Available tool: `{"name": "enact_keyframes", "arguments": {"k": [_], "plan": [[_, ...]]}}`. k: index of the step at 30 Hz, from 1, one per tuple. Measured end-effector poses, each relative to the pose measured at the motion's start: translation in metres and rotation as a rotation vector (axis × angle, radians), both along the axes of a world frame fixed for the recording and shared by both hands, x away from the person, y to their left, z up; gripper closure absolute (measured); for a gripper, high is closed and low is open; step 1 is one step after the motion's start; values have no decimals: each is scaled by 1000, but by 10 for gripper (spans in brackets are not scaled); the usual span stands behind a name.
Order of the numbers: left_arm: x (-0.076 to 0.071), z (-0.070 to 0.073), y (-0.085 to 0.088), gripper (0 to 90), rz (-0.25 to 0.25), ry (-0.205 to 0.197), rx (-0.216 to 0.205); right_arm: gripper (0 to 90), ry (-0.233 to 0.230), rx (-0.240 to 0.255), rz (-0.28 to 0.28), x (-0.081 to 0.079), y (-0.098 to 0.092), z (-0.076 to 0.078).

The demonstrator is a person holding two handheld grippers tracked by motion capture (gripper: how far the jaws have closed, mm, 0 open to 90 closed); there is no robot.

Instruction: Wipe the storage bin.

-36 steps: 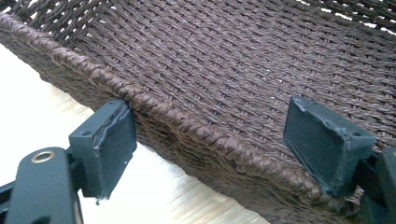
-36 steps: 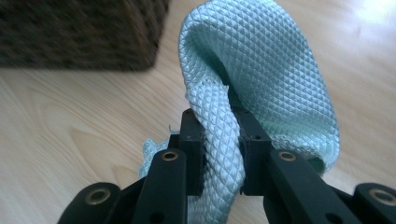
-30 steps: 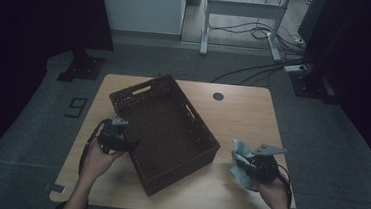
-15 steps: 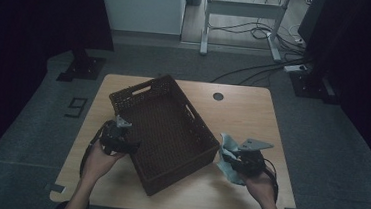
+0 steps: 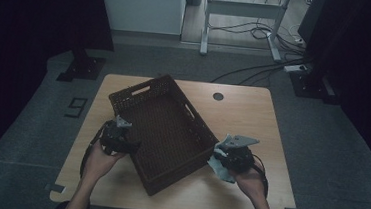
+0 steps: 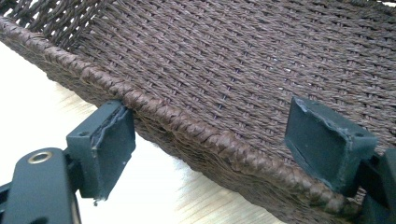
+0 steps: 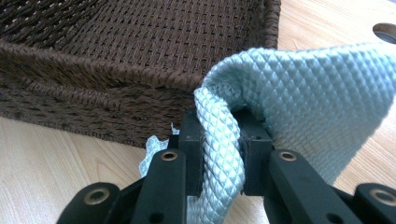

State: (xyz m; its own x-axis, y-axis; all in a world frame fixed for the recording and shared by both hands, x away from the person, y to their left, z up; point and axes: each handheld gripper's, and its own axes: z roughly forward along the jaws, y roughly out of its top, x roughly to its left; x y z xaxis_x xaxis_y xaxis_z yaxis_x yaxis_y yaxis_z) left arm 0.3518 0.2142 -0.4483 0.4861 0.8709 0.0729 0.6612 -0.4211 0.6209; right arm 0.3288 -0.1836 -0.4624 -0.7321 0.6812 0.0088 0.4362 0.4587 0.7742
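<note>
The right tongs (image 7: 219, 140) pinch a fold of pale green cloth (image 7: 317, 93) just beside the wicker basket (image 5: 171, 128); the left tongs (image 6: 210, 140) gape wide, straddling its rim.

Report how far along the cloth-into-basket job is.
Done: the right gripper is shut on the pale blue cloth, lifted beside the basket wall. In hand: the left gripper has open jaws straddling the basket's rim, one jaw outside, one inside, not pressing. Left: the basket is empty, so the cloth likely goes over the wall and gets released inside.
</note>
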Motion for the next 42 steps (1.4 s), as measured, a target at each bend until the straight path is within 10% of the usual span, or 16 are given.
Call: {"name": "enact_keyframes", "arguments": {"k": [42], "plan": [[-1,0,-2,186,25,-6,6,730,1,-41,131,-28,46,4]]}}
